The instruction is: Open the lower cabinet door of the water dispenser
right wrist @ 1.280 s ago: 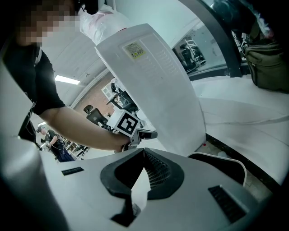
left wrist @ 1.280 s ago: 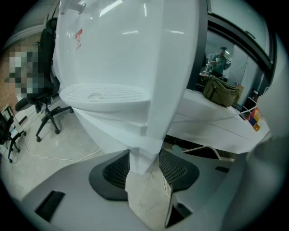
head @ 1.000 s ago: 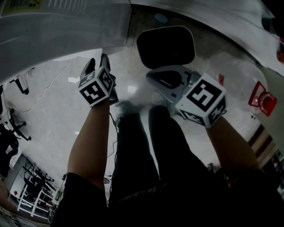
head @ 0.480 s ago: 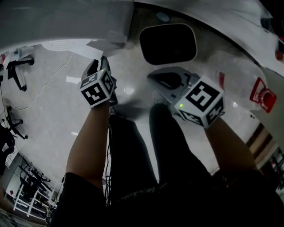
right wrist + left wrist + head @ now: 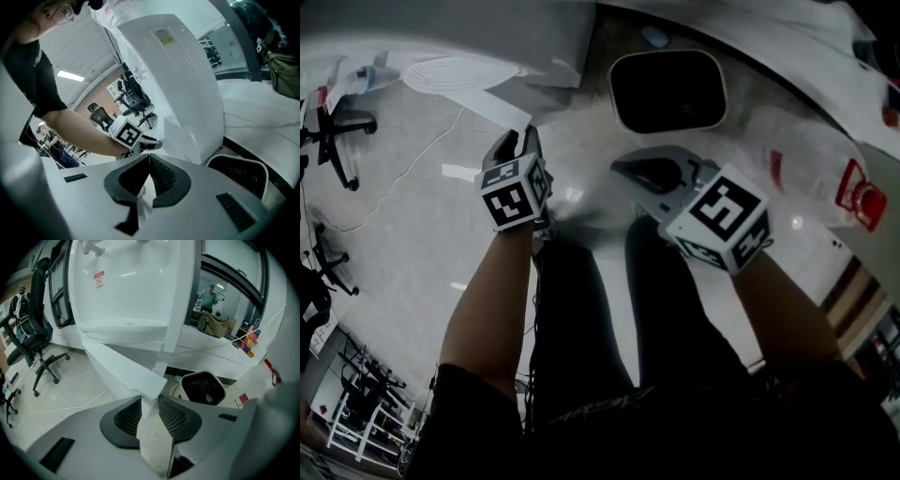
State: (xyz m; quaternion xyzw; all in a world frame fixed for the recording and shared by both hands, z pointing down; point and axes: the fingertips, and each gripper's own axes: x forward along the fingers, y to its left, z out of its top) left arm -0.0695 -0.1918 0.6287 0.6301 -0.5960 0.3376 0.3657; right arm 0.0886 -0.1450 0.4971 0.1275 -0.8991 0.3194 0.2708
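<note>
The white water dispenser (image 5: 126, 287) stands ahead, and it is also seen in the right gripper view (image 5: 178, 79). Its lower cabinet door (image 5: 122, 369) is swung out toward me; in the head view the door (image 5: 478, 89) is a white strip at the upper left. My left gripper (image 5: 150, 399) has just been closing and is shut on the door's free corner, which sits between its pads. In the head view the left gripper (image 5: 517, 148) meets the door's tip. My right gripper (image 5: 149, 161) hangs to the right with its jaws together, holding nothing and touching nothing.
A black bin (image 5: 667, 91) with a white rim stands on the floor right of the dispenser. Office chairs (image 5: 33, 333) and a loose cable (image 5: 70, 399) are at the left. The person's legs (image 5: 581, 319) are below the grippers. A red sign (image 5: 853, 187) is at the right.
The left jaws have closed on the door's edge. The door has swung out farther, and more of its white panel shows at the upper left. Both hands have shifted a little sideways.
</note>
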